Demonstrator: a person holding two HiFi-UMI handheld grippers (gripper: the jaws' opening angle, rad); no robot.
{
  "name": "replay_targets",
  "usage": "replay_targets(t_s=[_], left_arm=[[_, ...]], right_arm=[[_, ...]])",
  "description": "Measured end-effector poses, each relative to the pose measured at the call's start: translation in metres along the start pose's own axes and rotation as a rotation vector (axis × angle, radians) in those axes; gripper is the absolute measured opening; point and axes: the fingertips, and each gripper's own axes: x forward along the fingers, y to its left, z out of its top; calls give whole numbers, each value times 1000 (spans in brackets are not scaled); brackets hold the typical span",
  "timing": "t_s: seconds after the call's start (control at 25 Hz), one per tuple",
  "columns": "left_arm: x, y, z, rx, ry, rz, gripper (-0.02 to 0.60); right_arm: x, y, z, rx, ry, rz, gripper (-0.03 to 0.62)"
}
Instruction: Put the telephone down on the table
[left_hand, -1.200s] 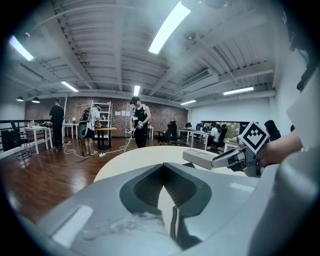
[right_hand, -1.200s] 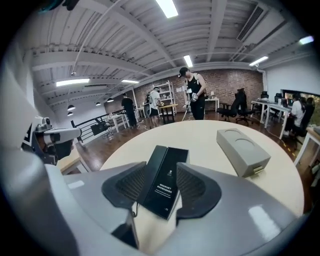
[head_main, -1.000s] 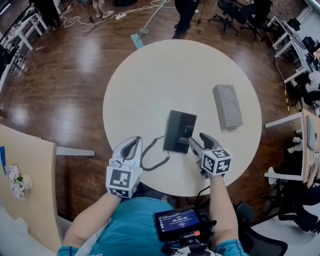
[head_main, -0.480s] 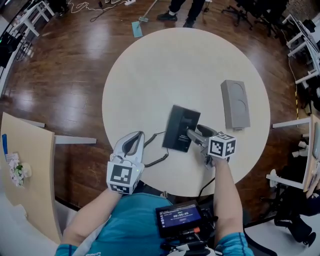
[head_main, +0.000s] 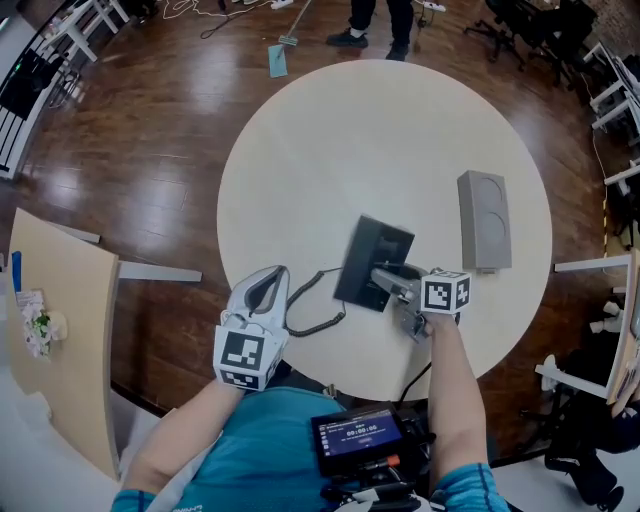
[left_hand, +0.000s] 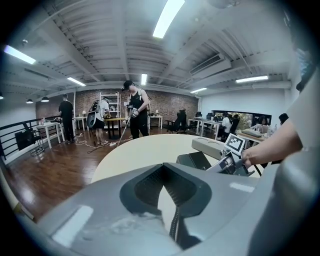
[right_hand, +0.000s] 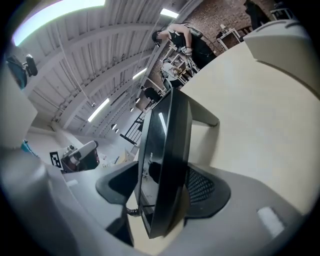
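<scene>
The black telephone (head_main: 372, 262) lies on the round table (head_main: 380, 130), and its coiled cord (head_main: 312, 310) loops towards the left. My right gripper (head_main: 385, 280) is at the phone's near right edge. In the right gripper view the phone (right_hand: 167, 150) stands edge-on between the jaws of the right gripper (right_hand: 165, 187). It lies against the right pad, a gap shows at the left pad, and the jaws are wide open. My left gripper (head_main: 272, 272) rests at the table's near edge beside the cord. The left gripper (left_hand: 161, 167) has its tips together with nothing in them.
A grey box (head_main: 483, 220) lies on the table to the right of the phone. A wooden board (head_main: 60, 330) stands at the left on the wood floor. A person (left_hand: 134, 107) with a long tool and others stand beyond the table's far side.
My right gripper has rolled and sunk towards the table at the phone's edge. The phone has turned a little clockwise. The left gripper has kept still.
</scene>
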Motion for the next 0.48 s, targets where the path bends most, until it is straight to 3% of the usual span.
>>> replay_targets(t_s=[0.16, 0.48], left_arm=[[-1, 7, -3, -10, 3, 16, 12], [-1, 11, -4, -28, 9, 26, 12]], right_arm=[[3, 0, 3, 29, -3, 32, 279], [16, 4, -11, 31, 151, 33, 254]])
